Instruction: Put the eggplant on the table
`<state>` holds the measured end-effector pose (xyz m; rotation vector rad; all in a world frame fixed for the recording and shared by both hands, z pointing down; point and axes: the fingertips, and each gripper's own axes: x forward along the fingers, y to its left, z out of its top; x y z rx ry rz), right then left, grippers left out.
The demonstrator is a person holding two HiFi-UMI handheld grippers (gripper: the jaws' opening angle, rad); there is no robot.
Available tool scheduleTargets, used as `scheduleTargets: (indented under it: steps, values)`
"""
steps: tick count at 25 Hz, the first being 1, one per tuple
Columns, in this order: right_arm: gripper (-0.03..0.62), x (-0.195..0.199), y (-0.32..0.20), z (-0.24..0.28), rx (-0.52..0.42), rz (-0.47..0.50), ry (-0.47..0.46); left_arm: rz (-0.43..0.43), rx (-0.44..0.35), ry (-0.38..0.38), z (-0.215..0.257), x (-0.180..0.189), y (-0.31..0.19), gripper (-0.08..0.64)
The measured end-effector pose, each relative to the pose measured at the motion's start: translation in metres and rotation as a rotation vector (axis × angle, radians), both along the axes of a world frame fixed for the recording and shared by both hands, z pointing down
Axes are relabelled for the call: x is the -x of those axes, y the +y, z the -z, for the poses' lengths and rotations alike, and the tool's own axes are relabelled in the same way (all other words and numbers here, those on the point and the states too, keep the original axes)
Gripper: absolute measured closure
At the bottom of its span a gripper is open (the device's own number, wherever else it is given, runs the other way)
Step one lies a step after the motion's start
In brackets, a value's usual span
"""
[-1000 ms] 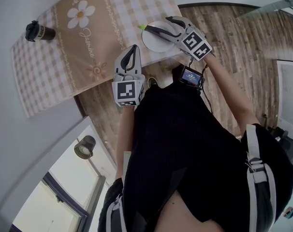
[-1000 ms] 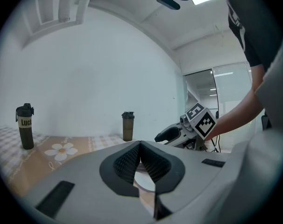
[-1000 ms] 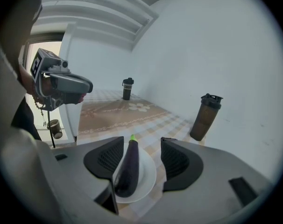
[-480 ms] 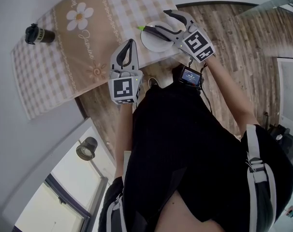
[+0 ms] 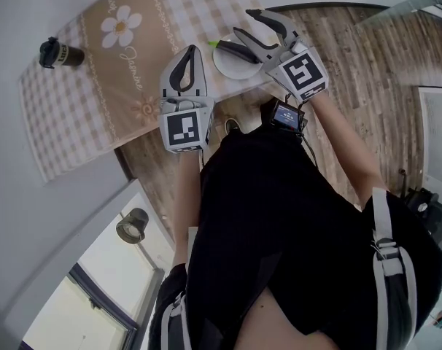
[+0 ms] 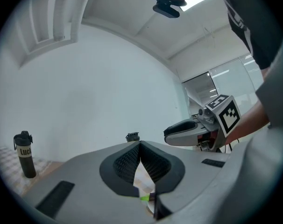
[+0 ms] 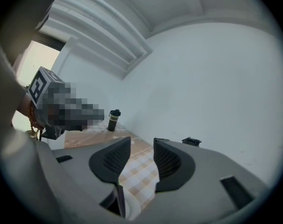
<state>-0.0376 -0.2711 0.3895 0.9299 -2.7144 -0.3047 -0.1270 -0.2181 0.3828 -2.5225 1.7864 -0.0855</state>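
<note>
Above the beige checked tablecloth [image 5: 97,79], the grey left gripper [image 5: 193,52] has its ribbed jaws pressed together on nothing, the right gripper [image 5: 244,22] (jaws just narrowed, empty) stands parted over the round white plate [image 5: 228,68], where the slim dark green-stemmed eggplant [image 5: 228,48] lies.

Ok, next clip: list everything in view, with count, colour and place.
eggplant: one, dark purple with a green stem, on the plate
plate: one, white, at the table edge nearest the person
bottle: one, black, upright near the tablecloth's corner
tablecloth: one, beige check with a daisy print, over the table
floor: wood planks, around the table
left gripper: one, grey, shut and empty, over the tablecloth
right gripper: one, grey, open, jaws just been closing with nothing between them, above the plate
</note>
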Motion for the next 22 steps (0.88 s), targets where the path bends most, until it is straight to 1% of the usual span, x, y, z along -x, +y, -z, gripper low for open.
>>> scheduleTargets:
  steps: [1,2,6,8,11,12,13,17,22]
  values:
    - [0.446,-0.001,0.001,0.005,-0.015,-0.012,-0.015,0.005,-0.009,0.003,0.004,0.0,-0.001,0.558]
    - [0.459,-0.003,0.001,0.01,-0.027,-0.023,-0.03,0.009,-0.019,0.006,0.009,0.0,-0.001,0.558]
    - [0.46,-0.003,0.006,0.023,-0.048,-0.031,-0.073,0.029,-0.04,0.01,0.024,-0.001,-0.002,0.558]
    - [0.527,-0.004,0.01,0.03,-0.068,-0.036,-0.101,0.031,-0.067,0.019,0.033,-0.003,-0.002,0.558]
    - [0.528,-0.005,0.014,0.036,-0.078,-0.039,-0.132,0.038,-0.099,0.036,0.042,-0.006,-0.003,0.558]
    - [0.537,-0.006,0.015,0.036,-0.078,-0.045,-0.138,0.043,-0.104,0.038,0.043,-0.006,-0.003,0.558]
    - [0.583,-0.008,0.016,0.037,-0.079,-0.055,-0.144,0.049,-0.108,0.038,0.043,-0.006,-0.002,0.558]
    - [0.586,-0.013,0.019,0.033,-0.053,-0.091,-0.174,0.063,-0.109,0.039,0.039,-0.007,0.0,0.558]
    - [0.586,-0.014,0.024,0.019,-0.02,-0.102,-0.17,0.071,-0.091,0.046,0.027,-0.008,0.003,0.558]
